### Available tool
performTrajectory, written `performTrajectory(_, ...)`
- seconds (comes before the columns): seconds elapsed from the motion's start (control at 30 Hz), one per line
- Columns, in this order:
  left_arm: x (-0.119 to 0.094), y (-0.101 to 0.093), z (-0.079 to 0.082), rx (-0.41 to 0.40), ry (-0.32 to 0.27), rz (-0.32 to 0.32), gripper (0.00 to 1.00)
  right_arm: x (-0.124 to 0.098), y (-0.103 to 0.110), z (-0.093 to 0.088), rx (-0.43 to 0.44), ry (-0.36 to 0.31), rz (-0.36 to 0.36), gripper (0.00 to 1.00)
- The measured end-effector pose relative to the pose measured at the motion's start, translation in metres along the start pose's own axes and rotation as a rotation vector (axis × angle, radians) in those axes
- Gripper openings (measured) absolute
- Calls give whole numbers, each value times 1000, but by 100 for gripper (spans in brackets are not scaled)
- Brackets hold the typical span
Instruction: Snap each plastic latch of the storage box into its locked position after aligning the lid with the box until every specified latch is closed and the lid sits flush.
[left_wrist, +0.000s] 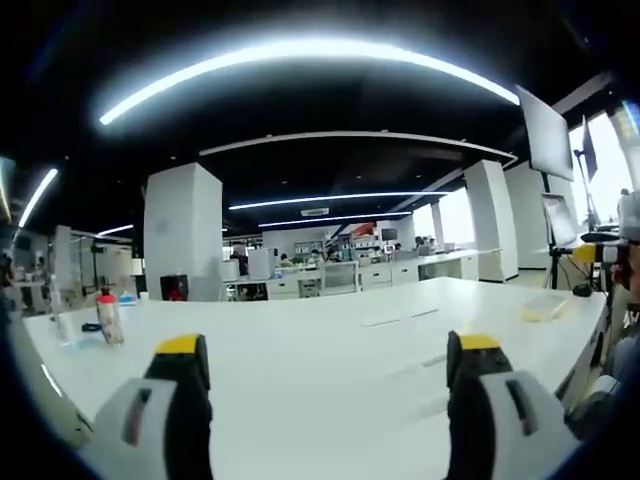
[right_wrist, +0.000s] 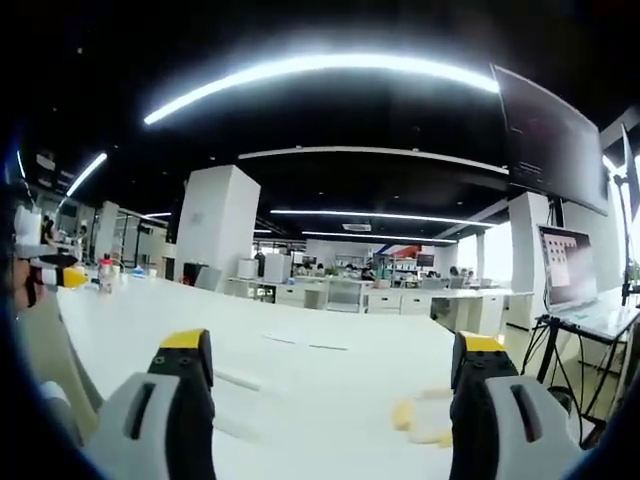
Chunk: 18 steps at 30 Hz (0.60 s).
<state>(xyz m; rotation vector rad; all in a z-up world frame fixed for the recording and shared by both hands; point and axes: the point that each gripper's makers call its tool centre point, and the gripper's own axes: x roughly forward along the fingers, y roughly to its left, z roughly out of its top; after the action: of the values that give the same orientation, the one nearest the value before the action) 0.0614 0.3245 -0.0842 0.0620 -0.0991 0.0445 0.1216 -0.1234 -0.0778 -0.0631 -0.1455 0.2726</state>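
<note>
Storage box: from these two views I cannot tell where it lies or which way its long axis runs.

Nearest in the left gripper view, the left gripper (left_wrist: 328, 345) has its yellow-tipped jaws spread wide with nothing between them, over a bare white table (left_wrist: 330, 400). In the right gripper view the right gripper (right_wrist: 332, 342) is spread just as wide and also grips nothing. Low between its jaws, near the right-hand one, a blurred yellow and pale shape (right_wrist: 420, 418) lies on the tabletop; it is too smeared to identify.

Farther along the table, the left gripper view shows a small bottle with a red cap (left_wrist: 109, 318) standing upright near the left edge. A flat, pale yellowish thing (left_wrist: 545, 308) lies toward the right end, its outline too faint to make out. A person (left_wrist: 622, 262) sits at the right border of that view.

Beyond the table stands a broad white pillar (left_wrist: 182, 232), with rows of desks (left_wrist: 340, 275) behind it. In the right gripper view a monitor (right_wrist: 566, 265) stands on the right. Long light strips (left_wrist: 300, 50) curve across the dark ceiling.
</note>
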Motion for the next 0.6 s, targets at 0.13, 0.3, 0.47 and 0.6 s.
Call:
performTrajectory(0.13, 2, -5, -3, -10, 9, -28, 98, 0, -3, 1, -5, -6, -2, 100)
performTrajectory(0.3, 3, -9, -5, -15, 16, -42, 98, -1, -6, 2, -8, -10, -13, 100)
performTrajectory(0.47, 3, -10, -6, -11, 22, -54, 98, -1, -10, 1, -7, -5, -20, 100)
performTrajectory(0.6, 3, -12, -5, -12, 17, -62, 97, -1, -13, 1, -6, -4, -28, 100)
